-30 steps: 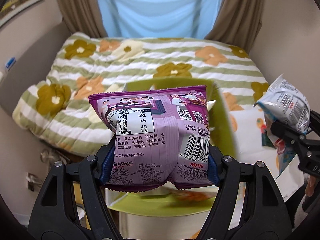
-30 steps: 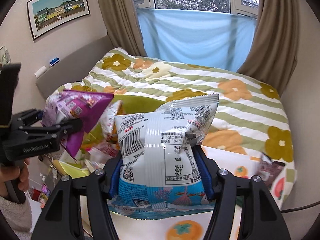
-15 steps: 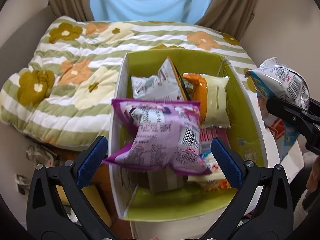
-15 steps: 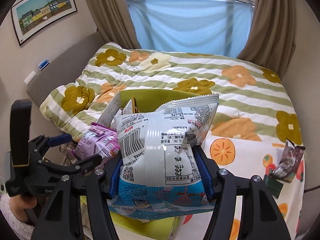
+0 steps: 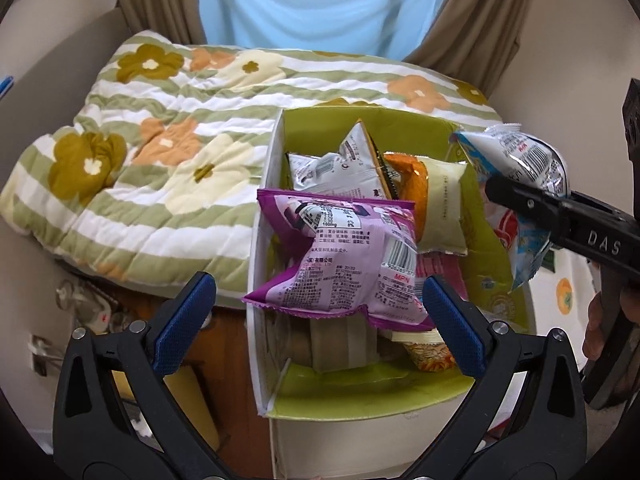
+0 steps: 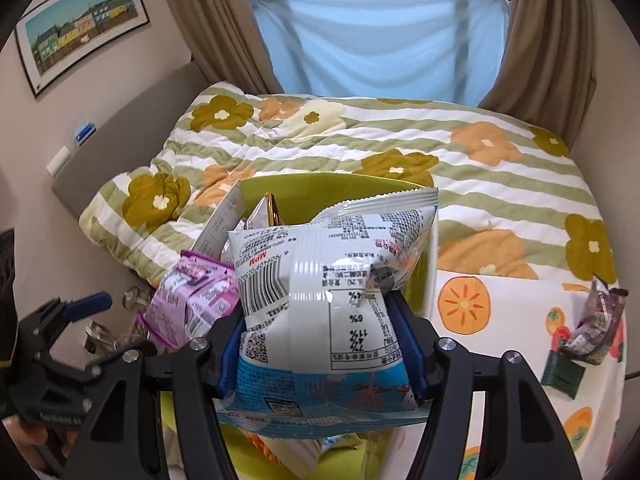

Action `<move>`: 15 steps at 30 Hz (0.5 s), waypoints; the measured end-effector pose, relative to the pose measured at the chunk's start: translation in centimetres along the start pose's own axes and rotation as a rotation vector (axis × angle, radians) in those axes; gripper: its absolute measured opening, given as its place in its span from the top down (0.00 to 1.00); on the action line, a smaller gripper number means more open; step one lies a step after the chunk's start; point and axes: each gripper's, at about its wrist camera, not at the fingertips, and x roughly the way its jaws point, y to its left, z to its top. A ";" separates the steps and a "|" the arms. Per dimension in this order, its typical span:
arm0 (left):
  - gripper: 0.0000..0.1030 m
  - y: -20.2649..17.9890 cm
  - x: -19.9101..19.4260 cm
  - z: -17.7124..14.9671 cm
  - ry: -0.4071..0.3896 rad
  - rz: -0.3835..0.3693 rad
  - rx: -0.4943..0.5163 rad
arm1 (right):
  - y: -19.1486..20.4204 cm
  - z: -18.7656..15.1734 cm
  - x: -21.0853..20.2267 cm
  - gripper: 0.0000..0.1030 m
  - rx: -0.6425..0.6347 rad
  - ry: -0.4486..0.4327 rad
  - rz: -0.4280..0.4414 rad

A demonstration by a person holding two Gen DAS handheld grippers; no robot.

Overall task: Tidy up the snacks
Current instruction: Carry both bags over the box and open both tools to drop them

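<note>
Since a second ago the purple snack bag (image 5: pixel 344 256) has left the left gripper (image 5: pixel 316 312), whose jaws have just been opening and now stand wide apart with nothing pressed between them; the bag lies on top of the other packets in the green box (image 5: pixel 476 240), at its near left side.

From the left wrist, a silver packet (image 5: pixel 340 168) and an orange and cream packet (image 5: pixel 436 200) sit farther back in the box, the flowered quilt (image 5: pixel 160 152) spreads to the left on the bed, and the right gripper (image 5: pixel 560 216) comes in from the right above the box's right edge.

From the right wrist, the right gripper's (image 6: pixel 320 344) jaws are clamped on the white and blue snack bag (image 6: pixel 328 292), held upright above the box. A dark packet (image 6: pixel 596 328) lies far right on the table's fruit-print cloth (image 6: pixel 500 320).
</note>
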 end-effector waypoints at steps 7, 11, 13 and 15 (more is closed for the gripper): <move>0.01 -0.3 0.5 -0.6 0.017 0.015 -0.017 | -0.7 -0.6 0.5 0.00 0.052 -0.071 0.050; 0.01 -0.4 0.8 -1.0 0.032 0.015 -0.021 | -0.9 -1.5 0.6 0.00 0.042 -0.054 0.047; 0.01 -0.6 0.6 -1.1 0.031 0.016 -0.021 | -0.9 -1.9 0.4 0.00 0.037 -0.046 0.045; 0.01 -0.8 0.1 -1.1 0.021 0.016 -0.019 | -1.0 -2.1 -0.1 0.00 0.041 -0.044 0.051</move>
